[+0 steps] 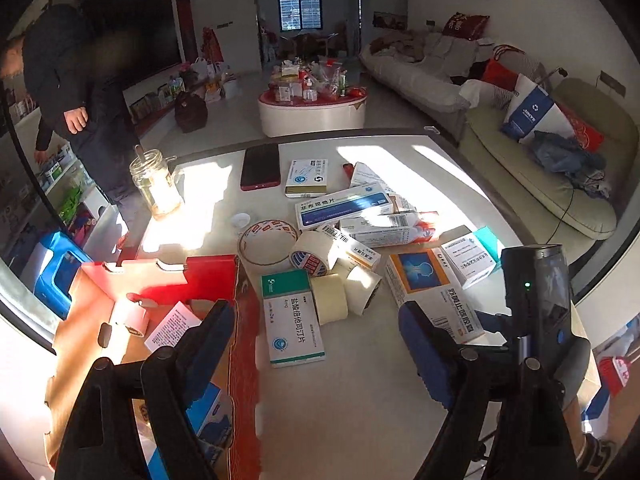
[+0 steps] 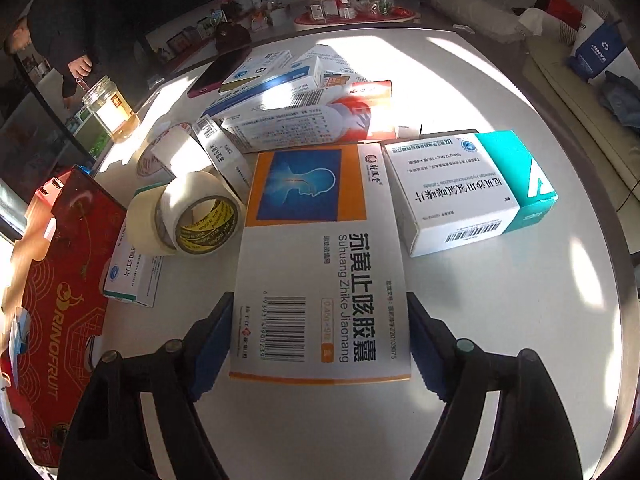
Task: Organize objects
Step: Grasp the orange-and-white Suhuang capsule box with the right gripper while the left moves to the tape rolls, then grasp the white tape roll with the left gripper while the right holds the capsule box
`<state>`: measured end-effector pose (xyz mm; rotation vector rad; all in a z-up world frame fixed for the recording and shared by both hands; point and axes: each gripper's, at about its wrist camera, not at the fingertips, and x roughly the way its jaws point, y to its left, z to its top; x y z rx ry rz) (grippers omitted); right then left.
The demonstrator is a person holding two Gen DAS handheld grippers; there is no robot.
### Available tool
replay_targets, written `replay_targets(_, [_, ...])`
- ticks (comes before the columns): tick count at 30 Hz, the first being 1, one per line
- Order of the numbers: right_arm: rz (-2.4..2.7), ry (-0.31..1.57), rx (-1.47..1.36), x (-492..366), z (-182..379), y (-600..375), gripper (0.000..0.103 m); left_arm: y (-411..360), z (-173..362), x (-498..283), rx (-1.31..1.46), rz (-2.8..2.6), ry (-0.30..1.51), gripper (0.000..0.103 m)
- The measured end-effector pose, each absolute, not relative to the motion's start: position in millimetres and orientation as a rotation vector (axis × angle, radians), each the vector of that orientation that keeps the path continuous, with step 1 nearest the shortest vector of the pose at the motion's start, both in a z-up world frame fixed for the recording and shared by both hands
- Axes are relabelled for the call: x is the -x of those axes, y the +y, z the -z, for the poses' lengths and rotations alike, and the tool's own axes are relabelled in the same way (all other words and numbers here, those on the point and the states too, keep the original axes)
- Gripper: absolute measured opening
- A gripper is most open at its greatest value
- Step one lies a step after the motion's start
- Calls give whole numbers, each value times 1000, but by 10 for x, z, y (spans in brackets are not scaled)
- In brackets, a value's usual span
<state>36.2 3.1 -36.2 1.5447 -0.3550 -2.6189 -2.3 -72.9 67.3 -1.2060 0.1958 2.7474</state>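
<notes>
While we hung the right gripper (image 2: 320, 344) over the near end of the orange-and-white medicine box (image 2: 320, 264), its jaws stood wide, one finger either side of the box, and we could not tell whether the pads were touching the cardboard yet. That box lay flat on the white table (image 2: 500, 340), its far end just beside the teal-and-white box (image 2: 468, 192) and near the roll of tape (image 2: 200, 216). Our worry was plain: close off-centre and the long box would swing, shoving the teal-and-white box aside or knocking the tape rolling.

Over on the other side, the left gripper (image 1: 320, 344) was empty, jaws wide, above bare table with one finger over the red carton (image 1: 168, 280), which already held a few boxes. The green-and-white box (image 1: 294, 320) sat just ahead of it, touching a roll of tape. Grabbing there risked catching the carton wall instead.

Further out, we had the loose heap of medicine boxes (image 1: 348, 204), leaning on one another; any nudge could topple it. Beyond lay the phone (image 1: 260, 168) and the glass jar (image 1: 156, 184) near the table's edge, the one thing that would really break. A person in dark clothes (image 1: 72, 80) stood past it.
</notes>
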Motion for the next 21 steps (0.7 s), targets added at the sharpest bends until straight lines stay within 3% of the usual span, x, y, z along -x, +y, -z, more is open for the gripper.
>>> replay_targets(3, [2519, -626, -1474, -653, 323, 372, 79, -287, -436, 260, 1205, -2681, 478, 88])
replay_targets(8, [2503, -751, -1387, -1088, 184, 704, 79, 272, 79, 603, 1216, -2515, 896, 88])
replay_targets(12, [2488, -824, -1338, -1245, 99, 836, 78, 394, 371, 825, 1312, -2422, 992, 86])
replay_targets(15, [2444, -918, -1290, -1308, 98, 950, 78, 353, 480, 923, 1419, -2375, 911, 83])
replay_targets(19, [2433, -981, -1253, -1391, 78, 1030, 78, 416, 442, 847, 1349, -2402, 980, 47])
replay_targets(20, [2437, -985, -1247, -1408, 69, 1041, 78, 402, 391, 835, 1344, -2399, 923, 37])
replay_targets(21, [2441, -995, -1242, -1425, 63, 1055, 78, 376, 340, 826, 1344, -2396, 855, 33])
